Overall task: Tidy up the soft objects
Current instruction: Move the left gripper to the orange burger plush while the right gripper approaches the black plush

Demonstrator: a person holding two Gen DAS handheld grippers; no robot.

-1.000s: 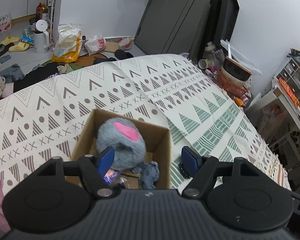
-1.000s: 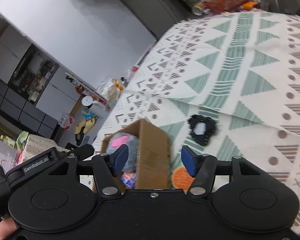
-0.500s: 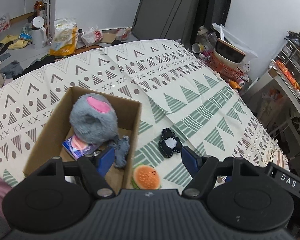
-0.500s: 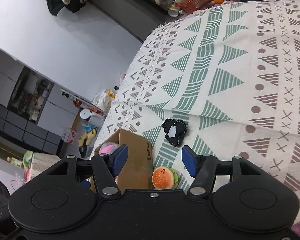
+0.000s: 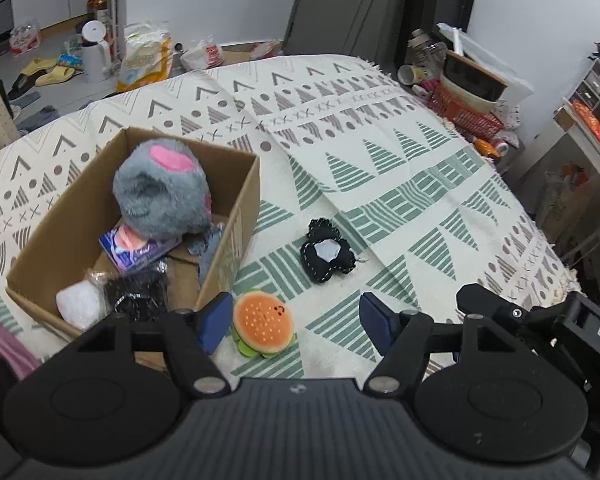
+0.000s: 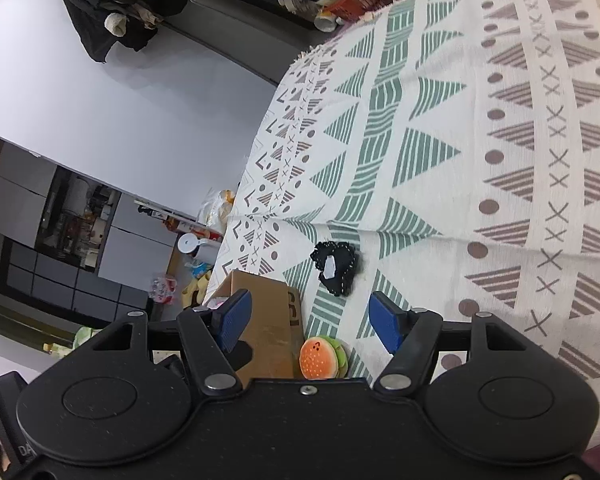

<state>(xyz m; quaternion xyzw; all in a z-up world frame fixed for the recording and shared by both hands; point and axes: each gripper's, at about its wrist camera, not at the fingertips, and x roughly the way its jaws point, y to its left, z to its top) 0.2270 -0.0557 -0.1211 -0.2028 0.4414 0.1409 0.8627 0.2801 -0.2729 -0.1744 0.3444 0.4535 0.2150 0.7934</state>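
A cardboard box sits on the patterned bedspread and holds a grey plush with a pink patch, a blue packet, a white soft item and a black bundle. Just right of the box lie an orange burger plush and a black-and-white soft toy. My left gripper is open above the burger. My right gripper is open too, above the burger plush, with the black toy further ahead and the box to the left.
The bedspread covers the bed to its far and right edges. Beyond it stand a red basket with bowls and shelves at the right. Bags, slippers and a white kettle lie on the floor at the back left.
Both grippers have pulled back and to the right from the box, so the burger plush and the black toy now lie in front of them. Both stay open and empty.
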